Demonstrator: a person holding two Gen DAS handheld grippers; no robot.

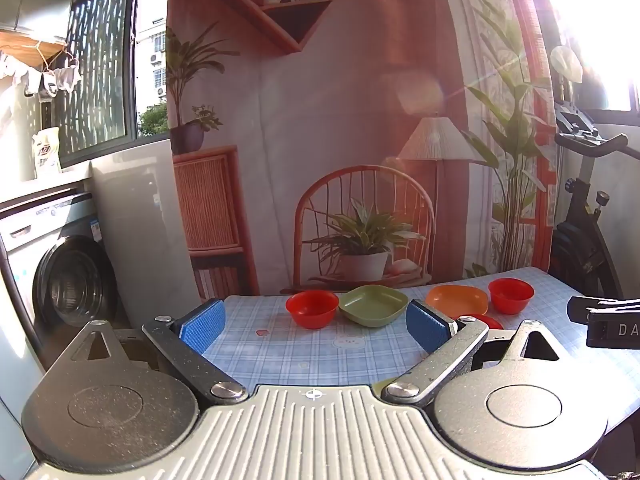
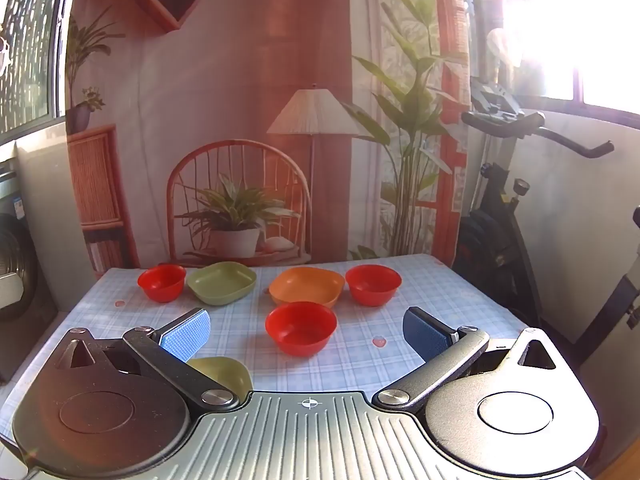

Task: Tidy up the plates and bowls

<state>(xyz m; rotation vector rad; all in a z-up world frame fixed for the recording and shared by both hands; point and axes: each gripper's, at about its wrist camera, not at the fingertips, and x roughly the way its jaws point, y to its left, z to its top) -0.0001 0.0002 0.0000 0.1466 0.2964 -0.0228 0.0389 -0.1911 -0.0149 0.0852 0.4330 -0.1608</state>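
Note:
On the blue checked table [image 2: 360, 360] stand three red bowls: far left [image 2: 161, 282], far right [image 2: 373, 284] and near the middle [image 2: 301, 327]. A green dish [image 2: 222, 282] and an orange dish [image 2: 306, 286] sit between the far ones. Another green dish [image 2: 224, 372] lies close under my right gripper's left finger. My right gripper [image 2: 306, 332] is open and empty, just short of the middle red bowl. My left gripper [image 1: 316, 320] is open and empty, facing the far-left red bowl [image 1: 312, 308] and green dish [image 1: 373, 305]; the orange dish [image 1: 457, 298] and a red bowl [image 1: 511, 295] lie to its right.
A printed room backdrop [image 2: 240, 120] hangs right behind the table's far edge. A washing machine [image 1: 60, 276] stands to the left, an exercise bike [image 2: 504, 208] to the right. The right gripper's body [image 1: 608, 320] shows at the right edge of the left wrist view.

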